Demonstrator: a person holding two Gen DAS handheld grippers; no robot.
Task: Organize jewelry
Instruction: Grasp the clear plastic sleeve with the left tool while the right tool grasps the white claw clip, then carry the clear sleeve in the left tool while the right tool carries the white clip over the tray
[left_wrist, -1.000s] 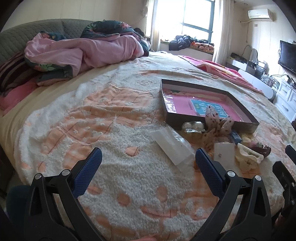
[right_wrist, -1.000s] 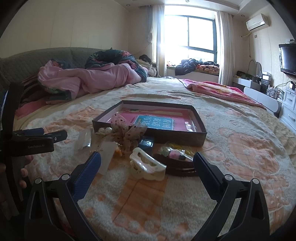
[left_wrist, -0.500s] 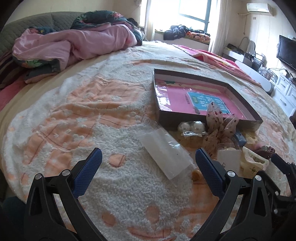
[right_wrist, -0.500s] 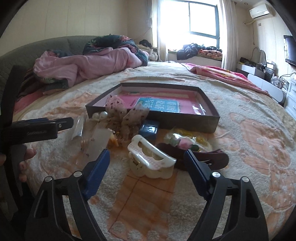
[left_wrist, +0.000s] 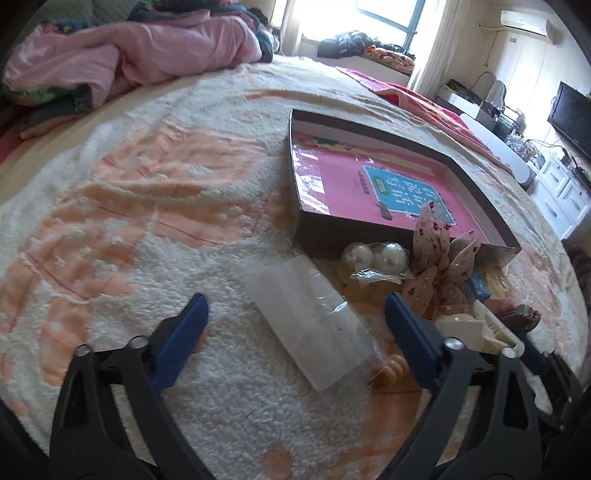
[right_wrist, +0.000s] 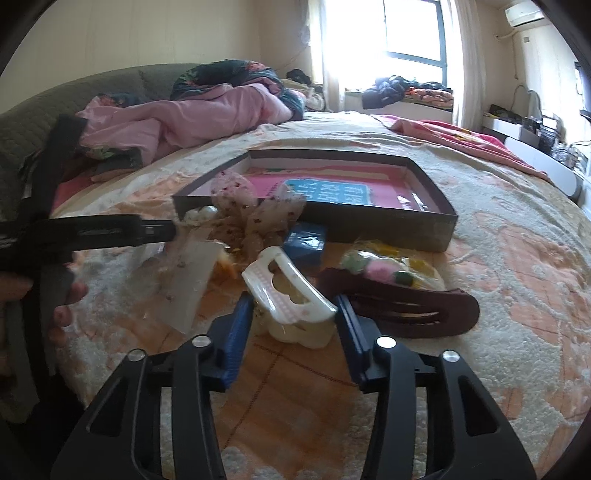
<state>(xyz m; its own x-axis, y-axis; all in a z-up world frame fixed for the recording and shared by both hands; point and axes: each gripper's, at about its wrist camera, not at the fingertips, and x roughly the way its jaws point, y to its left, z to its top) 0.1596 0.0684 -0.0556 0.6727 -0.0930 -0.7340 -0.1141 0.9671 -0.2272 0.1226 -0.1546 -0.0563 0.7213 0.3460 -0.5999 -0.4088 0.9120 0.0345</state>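
A fleecy cream-and-orange blanket (left_wrist: 155, 206) is covering the bed, with a crumpled pink quilt (right_wrist: 192, 114) lying at the far end near the window. A shallow dark box (right_wrist: 428, 225) with a pink book inside is sitting on the blanket, and the jewelry is lying in a cluster just in front of its near wall. The right gripper (right_wrist: 293, 325) is closing around a white claw clip (right_wrist: 288, 295); the clip is sitting between the blue pads, which look close to its sides, though contact cannot be told. A brown hair clip (right_wrist: 402, 306) is lying just to its right. The left gripper (left_wrist: 295, 325) is standing wide and starting to close, with a clear plastic packet (left_wrist: 314, 321) lying between its fingers, untouched. A bagged pair of pearl balls (left_wrist: 376, 258) is resting just beyond the packet, against the box.
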